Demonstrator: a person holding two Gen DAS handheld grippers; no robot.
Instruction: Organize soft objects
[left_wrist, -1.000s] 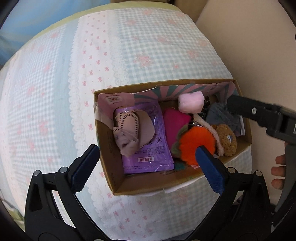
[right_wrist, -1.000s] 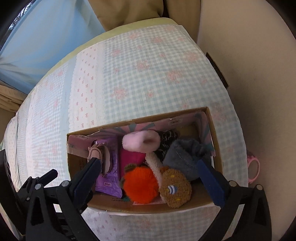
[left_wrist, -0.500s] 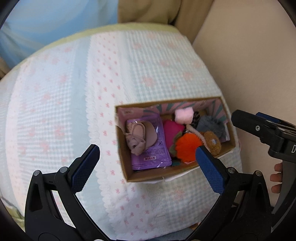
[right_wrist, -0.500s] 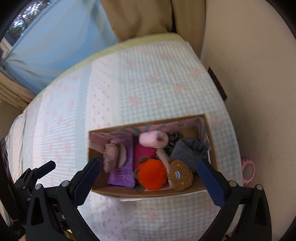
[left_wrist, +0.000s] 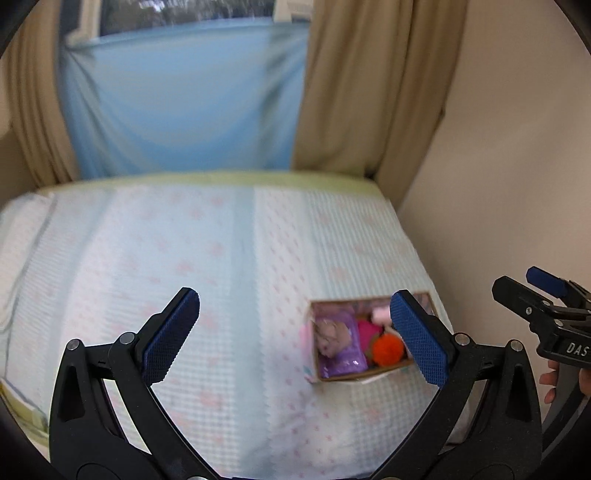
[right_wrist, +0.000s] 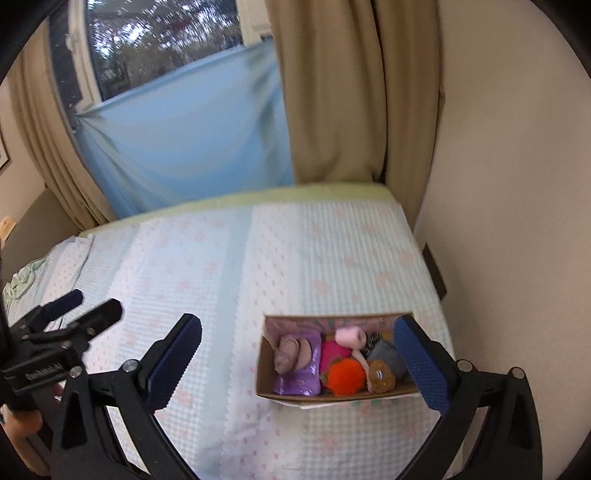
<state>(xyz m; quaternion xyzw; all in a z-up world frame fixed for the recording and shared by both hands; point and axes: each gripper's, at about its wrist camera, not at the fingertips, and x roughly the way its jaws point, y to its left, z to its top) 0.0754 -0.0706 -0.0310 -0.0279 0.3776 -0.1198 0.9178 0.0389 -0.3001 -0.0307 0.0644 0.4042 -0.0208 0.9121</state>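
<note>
Both grippers wide, box (right_wrist: 334, 397) full

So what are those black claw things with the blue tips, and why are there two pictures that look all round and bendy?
Those claws are grabbers. A person holds one in each hand, and each has a small camera looking out along its two fingers. The wide lens makes everything look bendy.

One picture comes from the left grabber, the other from the right grabber. Both are open and hold nothing. Each camera can also glimpse the other grabber at the picture's edge.

Below them is a bed with a pale checked cover. On it sits a cardboard box filled with soft things: an orange pompom, a purple packet, a pink fluffy roll, a brown plush cookie and something grey. Behind the bed hang curtains and a blue sheet over the window.
</note>
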